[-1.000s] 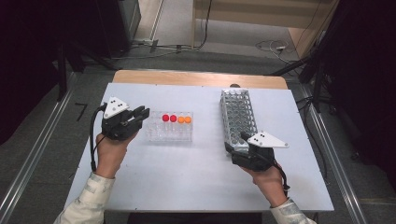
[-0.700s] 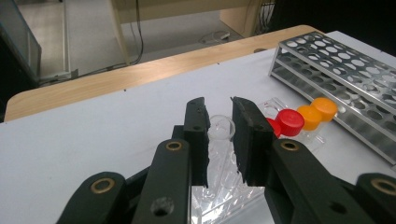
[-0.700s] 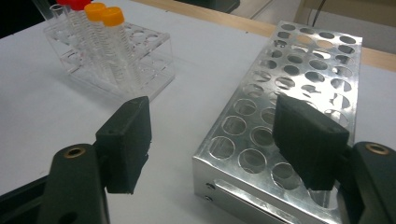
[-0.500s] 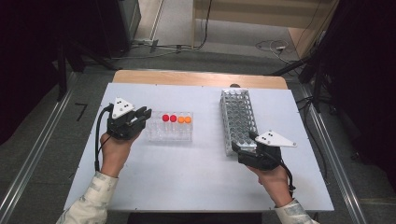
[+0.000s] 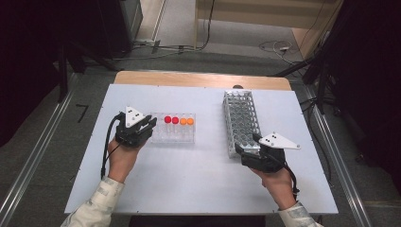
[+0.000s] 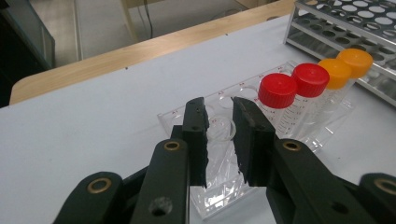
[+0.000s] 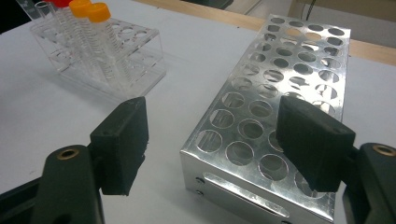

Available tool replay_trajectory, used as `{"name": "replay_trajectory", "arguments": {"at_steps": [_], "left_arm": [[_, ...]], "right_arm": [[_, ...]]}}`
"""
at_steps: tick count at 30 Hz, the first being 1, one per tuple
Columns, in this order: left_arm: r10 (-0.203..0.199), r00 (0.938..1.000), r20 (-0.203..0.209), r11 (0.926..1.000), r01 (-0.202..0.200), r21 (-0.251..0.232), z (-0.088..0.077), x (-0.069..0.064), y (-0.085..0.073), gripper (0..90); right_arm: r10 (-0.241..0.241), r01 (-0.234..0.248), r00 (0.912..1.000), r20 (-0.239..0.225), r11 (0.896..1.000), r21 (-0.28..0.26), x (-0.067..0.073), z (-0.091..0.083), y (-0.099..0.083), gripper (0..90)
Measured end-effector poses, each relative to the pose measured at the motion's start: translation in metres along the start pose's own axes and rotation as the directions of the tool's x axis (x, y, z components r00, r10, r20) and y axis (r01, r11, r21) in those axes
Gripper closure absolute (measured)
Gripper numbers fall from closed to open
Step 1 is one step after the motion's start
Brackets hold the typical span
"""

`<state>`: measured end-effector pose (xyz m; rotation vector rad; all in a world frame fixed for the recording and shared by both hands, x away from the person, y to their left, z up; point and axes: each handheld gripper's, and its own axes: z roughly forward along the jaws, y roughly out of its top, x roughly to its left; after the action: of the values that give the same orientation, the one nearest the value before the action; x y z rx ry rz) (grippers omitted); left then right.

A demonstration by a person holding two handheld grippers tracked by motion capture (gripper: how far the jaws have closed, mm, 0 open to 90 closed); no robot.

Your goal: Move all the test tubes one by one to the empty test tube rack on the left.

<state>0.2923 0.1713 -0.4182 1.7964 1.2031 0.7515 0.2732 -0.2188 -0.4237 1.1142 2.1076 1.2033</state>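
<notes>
1. High view: the left gripper [image 5: 150, 126] sits at the left end of the clear acrylic tube rack [image 5: 177, 137], its jaws nearly together with nothing between them. The two red-capped tubes [image 5: 171, 120] and two orange-capped tubes [image 5: 186, 121] stand just beyond its tips, likely the next pick. The right gripper [image 5: 246, 148] rests at the near end of the perforated metal rack [image 5: 242, 120] on the white table [image 5: 189, 179]
2. Left gripper view: the narrow gap between the jaws frames empty wells, red caps [image 6: 294, 84] ahead to the right
3. Right gripper view: the jaws stand wide, straddling the metal rack's near corner [image 7: 261, 154] without touching it, perhaps to steady it
</notes>
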Motion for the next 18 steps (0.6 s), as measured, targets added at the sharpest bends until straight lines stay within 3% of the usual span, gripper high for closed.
{"name": "replay_trajectory", "arguments": {"at_steps": [10,18], "left_arm": [[-0.008,0.9999,0.006,1.0000,0.008,-0.001,0.0008,-0.0005,-0.0001,68.4],[-0.041,0.9989,0.024,0.9991,0.042,-0.011,-0.0004,0.0021,0.0004,66.0]], "right_arm": [[0.001,-0.001,1.0000,-0.001,1.000,0.002,-0.0002,0.0008,-0.0004,24.4],[0.001,-0.001,1.0000,-0.002,1.000,0.002,-0.0003,0.0008,-0.0005,24.4]]}}
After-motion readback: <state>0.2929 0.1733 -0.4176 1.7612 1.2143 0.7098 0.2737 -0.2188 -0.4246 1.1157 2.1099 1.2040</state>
